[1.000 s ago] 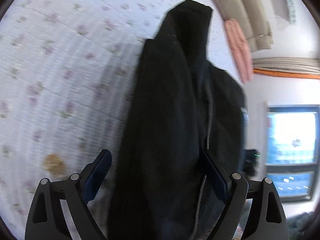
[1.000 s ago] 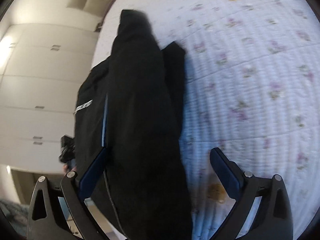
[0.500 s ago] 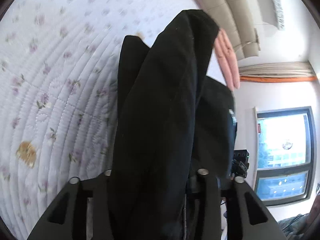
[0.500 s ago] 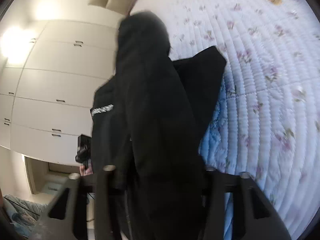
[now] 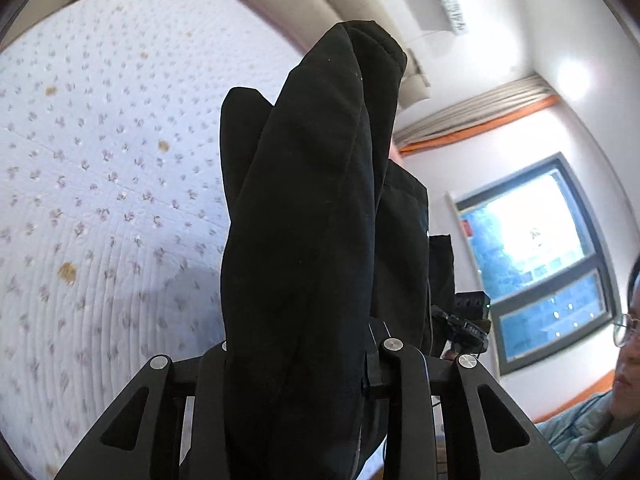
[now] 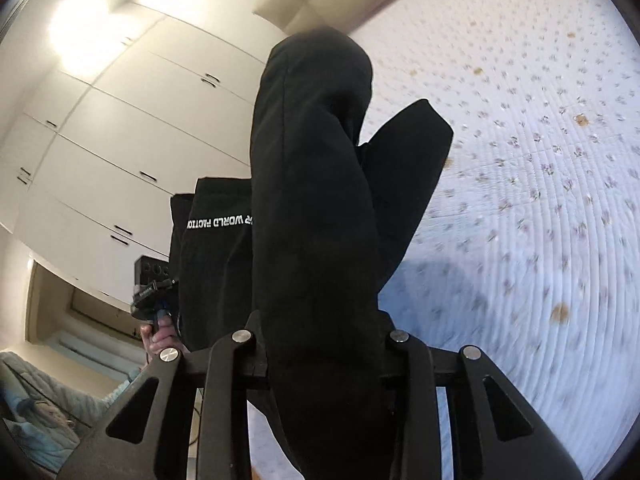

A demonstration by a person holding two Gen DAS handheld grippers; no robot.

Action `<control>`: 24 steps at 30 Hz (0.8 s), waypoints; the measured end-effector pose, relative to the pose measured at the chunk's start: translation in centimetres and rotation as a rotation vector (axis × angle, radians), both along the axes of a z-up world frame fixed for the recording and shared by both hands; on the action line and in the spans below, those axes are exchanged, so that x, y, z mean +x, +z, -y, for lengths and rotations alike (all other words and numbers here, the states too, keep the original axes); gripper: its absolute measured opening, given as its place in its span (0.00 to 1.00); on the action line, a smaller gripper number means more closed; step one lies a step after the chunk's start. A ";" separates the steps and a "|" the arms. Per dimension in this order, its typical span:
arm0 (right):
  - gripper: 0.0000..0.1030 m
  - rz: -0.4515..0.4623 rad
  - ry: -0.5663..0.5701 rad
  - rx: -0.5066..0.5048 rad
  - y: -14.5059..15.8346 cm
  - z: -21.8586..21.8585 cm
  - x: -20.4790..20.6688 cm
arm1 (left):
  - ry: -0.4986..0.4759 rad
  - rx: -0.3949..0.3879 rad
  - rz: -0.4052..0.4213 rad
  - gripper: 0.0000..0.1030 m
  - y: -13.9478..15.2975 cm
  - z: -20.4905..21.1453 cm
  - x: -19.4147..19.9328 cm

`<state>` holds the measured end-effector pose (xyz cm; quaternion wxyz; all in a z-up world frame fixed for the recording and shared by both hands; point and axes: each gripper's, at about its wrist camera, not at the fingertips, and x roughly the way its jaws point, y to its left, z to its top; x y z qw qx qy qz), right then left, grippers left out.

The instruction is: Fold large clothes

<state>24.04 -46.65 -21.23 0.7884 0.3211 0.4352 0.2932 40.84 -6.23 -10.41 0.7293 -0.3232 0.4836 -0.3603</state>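
Black garment (image 5: 304, 216) hanging bunched in the air above the bed (image 5: 100, 184), one loose end drooping toward the quilt (image 6: 540, 208). White lettering (image 6: 220, 222) showing upside down on a fold in the right view. Being pinched by the left tool (image 5: 296, 356), jaws closed tight on a thick roll of cloth. Being clamped likewise by the right tool (image 6: 320, 344). Wardrobe (image 6: 120, 140) standing behind, window (image 5: 536, 256) glowing beside a bespectacled face (image 5: 628, 340)
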 end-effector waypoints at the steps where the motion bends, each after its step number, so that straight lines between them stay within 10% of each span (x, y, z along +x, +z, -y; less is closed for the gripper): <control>1: 0.34 0.006 -0.009 0.006 1.0 -0.3 -1.4 | -0.010 0.002 0.014 0.32 1.1 -0.5 -1.0; 12: 0.34 -0.025 -0.045 -0.047 3.8 -4.5 -13.0 | -0.051 -0.002 -0.005 0.32 1.1 -6.9 -11.7; 24: 0.35 -0.205 -0.078 -0.069 -9.3 -4.2 -17.5 | 0.076 -0.020 -0.196 0.32 -13.1 -10.8 -17.1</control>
